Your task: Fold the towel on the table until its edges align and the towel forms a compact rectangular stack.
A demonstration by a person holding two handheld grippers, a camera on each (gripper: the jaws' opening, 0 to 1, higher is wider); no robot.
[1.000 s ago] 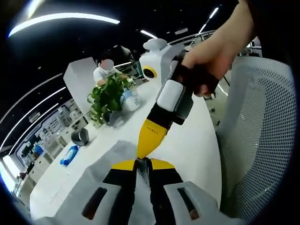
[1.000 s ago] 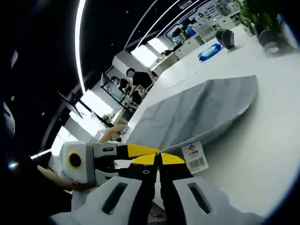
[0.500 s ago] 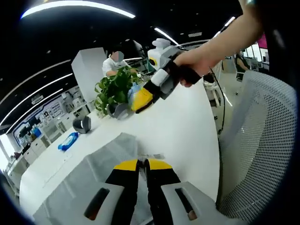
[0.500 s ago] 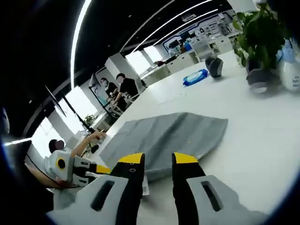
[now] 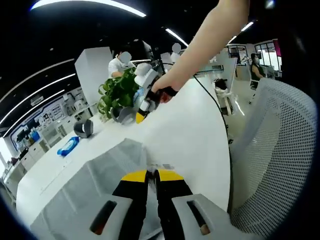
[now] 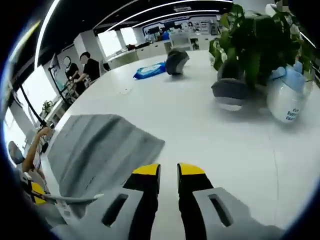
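Grey towel [image 5: 95,185] lies spread on the white table [image 5: 190,135], its near corner with the label pinched in my closed left gripper [image 5: 152,175]. My right gripper [image 6: 167,170] has let go since a second ago and swung off toward the potted plant [image 6: 250,45], jaws slightly parted on nothing. So I judge this fold finished.

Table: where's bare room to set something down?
Bare white table between the grey towel and the potted plant, plus the strip between the towel and the mesh chair. Crowded around the plant: white bottle, grey speaker, blue pack.
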